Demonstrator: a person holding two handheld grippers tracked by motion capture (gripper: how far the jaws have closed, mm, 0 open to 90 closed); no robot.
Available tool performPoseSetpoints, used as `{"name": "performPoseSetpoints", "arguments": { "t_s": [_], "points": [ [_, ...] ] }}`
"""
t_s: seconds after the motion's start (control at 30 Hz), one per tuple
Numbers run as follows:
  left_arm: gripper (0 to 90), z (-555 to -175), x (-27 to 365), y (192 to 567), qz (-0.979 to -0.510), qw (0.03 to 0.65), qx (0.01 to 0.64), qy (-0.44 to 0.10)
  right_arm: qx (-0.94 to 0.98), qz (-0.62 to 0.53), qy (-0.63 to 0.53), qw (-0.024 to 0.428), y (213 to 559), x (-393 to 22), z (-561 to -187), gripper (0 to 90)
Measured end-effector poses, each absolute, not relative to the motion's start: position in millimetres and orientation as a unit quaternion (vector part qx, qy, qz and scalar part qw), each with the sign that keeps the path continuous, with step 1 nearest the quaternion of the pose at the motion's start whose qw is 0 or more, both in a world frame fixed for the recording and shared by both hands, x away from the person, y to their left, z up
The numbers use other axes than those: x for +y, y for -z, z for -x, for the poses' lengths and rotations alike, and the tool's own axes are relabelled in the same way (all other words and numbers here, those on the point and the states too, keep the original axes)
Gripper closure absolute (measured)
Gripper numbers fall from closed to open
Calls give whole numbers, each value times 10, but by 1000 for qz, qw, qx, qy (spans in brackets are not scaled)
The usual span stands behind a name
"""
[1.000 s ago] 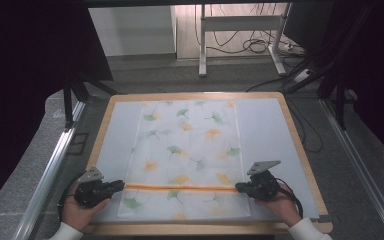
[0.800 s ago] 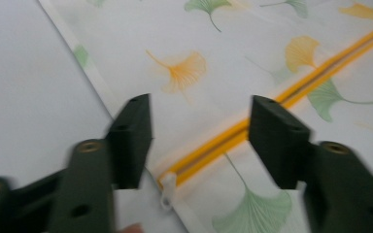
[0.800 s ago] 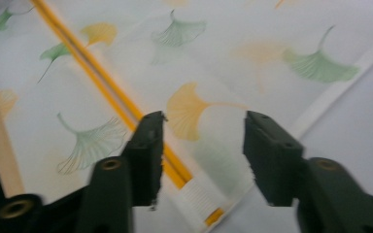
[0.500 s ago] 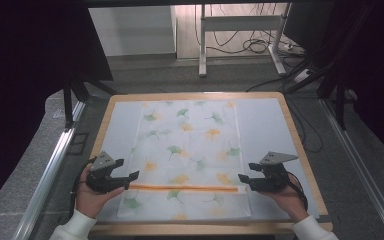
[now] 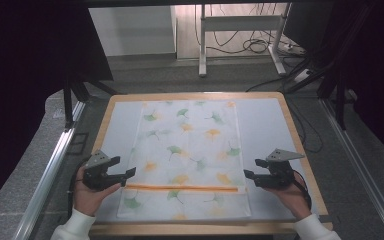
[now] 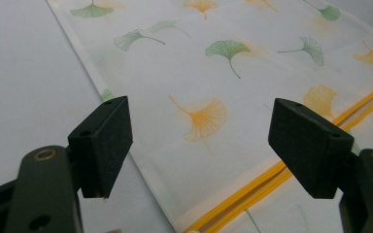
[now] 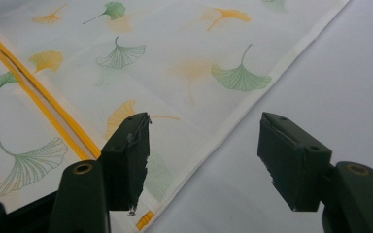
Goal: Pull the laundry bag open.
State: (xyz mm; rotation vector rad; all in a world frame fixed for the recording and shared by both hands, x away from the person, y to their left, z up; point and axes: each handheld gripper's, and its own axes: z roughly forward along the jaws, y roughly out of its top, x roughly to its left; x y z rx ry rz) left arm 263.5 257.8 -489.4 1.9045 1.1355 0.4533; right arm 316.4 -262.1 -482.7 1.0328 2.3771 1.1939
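On the table (image 5: 275, 115) a white cloth (image 5: 190, 150) printed with ginkgo leaves lies flat, its orange-edged fold running across near the person's side. At the fold's left end the left gripper (image 5: 128, 174) hovers, fingers spread wide after just opening, nothing between them. At the right end the right gripper (image 5: 248, 174) likewise has just opened, holding nothing.

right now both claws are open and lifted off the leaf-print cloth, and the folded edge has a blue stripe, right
Not quite: the stripe is orange, not blue, as the high view shows. The rest holds: the left claw and right claw are open and off the leaf-print cloth; both have just been opening, nothing between them.
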Motion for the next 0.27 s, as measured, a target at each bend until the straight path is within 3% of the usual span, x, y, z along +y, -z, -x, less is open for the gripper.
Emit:
{"name": "performPoseSetpoints", "arguments": {
  "t_s": [0.27],
  "points": [
    [196,-2627,2585,4900,-762,432,450,-175,821,-363,-415,147,4828,-2623,-3171,301]
  ]
}}
